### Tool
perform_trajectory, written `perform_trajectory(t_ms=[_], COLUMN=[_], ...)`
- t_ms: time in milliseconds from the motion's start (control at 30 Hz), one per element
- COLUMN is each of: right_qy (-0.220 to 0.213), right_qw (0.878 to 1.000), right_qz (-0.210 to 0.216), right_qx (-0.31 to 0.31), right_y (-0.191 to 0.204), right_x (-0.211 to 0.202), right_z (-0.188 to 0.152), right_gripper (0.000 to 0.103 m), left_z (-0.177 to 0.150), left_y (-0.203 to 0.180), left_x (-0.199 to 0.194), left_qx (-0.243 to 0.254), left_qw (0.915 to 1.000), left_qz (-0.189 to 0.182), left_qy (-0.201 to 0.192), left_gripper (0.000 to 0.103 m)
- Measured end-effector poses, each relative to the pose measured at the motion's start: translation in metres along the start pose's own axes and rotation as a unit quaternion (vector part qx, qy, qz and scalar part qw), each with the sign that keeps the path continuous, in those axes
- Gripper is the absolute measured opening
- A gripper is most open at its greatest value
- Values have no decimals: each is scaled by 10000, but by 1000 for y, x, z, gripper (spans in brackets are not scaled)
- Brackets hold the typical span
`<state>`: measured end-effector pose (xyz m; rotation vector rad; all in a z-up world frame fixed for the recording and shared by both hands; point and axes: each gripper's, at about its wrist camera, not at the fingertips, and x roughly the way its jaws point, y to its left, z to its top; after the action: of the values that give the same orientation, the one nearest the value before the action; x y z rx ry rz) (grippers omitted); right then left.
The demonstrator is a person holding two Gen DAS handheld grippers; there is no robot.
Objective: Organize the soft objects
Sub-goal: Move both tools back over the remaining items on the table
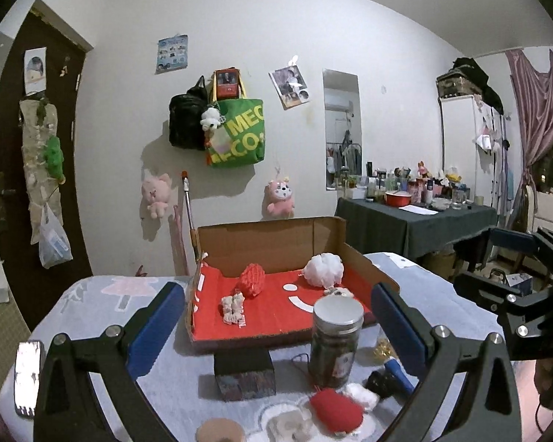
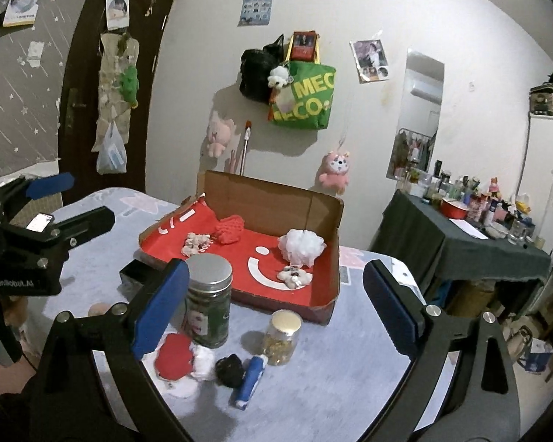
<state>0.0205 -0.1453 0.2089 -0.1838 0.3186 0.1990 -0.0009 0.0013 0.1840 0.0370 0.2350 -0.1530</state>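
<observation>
A cardboard box (image 1: 272, 237) with a red lining sits on the grey table. In it lie a red knitted piece (image 1: 252, 280), a white mesh pouf (image 1: 324, 265) and two small pale plush bits (image 1: 234, 307). In front of the box lie a red-and-white soft item (image 2: 177, 355) and a black scrunchie (image 2: 230, 368). My left gripper (image 1: 276, 328) hangs open over the table's near side, with nothing between its blue pads. My right gripper (image 2: 276, 305) is open too, and empty, facing the box from the right.
A silver-lidded jar (image 2: 208, 302), a gold-filled jar (image 2: 281, 337) and a blue tube (image 2: 250, 375) stand among the loose items. A small black box (image 1: 245, 375), a phone (image 1: 27, 379) and a tape roll (image 1: 219, 431) lie near the front. A cluttered dark side table (image 2: 461, 258) stands to the right.
</observation>
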Motion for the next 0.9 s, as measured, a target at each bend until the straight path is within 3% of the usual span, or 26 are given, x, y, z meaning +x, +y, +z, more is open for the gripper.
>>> perform_trajectory(t_ms=[400,900], right_qy=[-273,170], right_qw=[9984,9965], right_qz=[-335,-437], right_qx=[368,699], right_y=[8,14], right_x=[-9,18], right_z=[-54,-117], right_gripper=[97,97], left_z=[-52,-110], left_y=[1,-8], left_x=[-8,15], left_qx=[-300,-262], left_qw=[9995,9973], left_qz=[98,230], left_qy=[3,653], left_gripper=[103,103])
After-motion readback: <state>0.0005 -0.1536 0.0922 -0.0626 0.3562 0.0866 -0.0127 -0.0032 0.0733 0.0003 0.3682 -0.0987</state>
